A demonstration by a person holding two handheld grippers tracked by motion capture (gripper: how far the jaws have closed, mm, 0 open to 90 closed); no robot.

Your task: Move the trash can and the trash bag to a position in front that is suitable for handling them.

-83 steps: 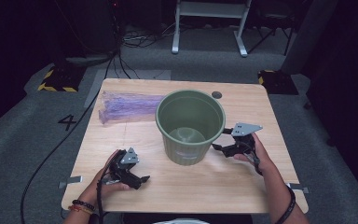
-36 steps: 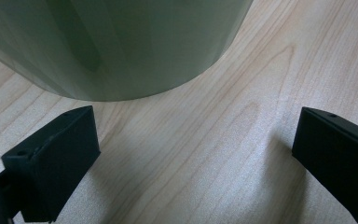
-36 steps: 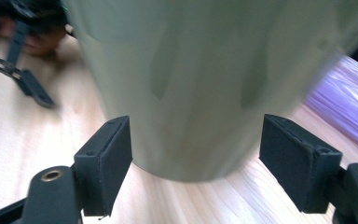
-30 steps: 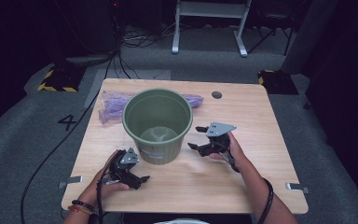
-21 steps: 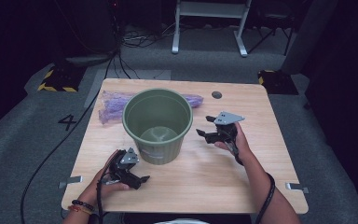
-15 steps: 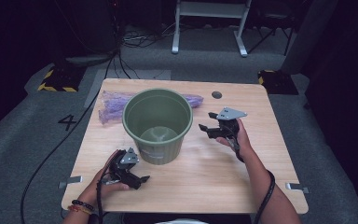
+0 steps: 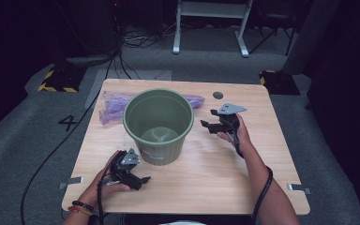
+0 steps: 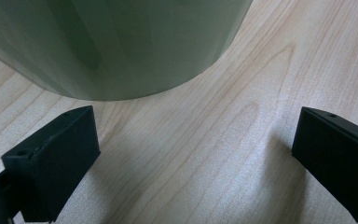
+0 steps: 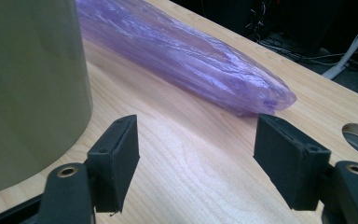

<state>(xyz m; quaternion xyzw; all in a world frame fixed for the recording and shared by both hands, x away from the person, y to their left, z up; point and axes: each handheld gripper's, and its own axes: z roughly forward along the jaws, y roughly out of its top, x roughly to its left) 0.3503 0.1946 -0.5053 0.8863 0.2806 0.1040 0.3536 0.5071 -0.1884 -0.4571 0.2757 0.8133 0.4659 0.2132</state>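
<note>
jaws: right gripper [image 9: 196, 161] wide, empty | purple bag [image 9: 191, 60] just ahead

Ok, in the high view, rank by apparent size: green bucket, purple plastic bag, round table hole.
1. Green bucket, largest.
2. Purple plastic bag, though the bucket hides its middle, so its true extent is unsure.
3. Round table hole, smallest.

Bare worktop [image 7: 243, 159] lies open ahead of my right-hand fingers [image 9: 116, 161], up to the purple bag [image 9: 191, 60]. The green bucket [image 7: 158, 124] blocks the left, standing close before my left fingers [image 8: 56, 158].
</note>
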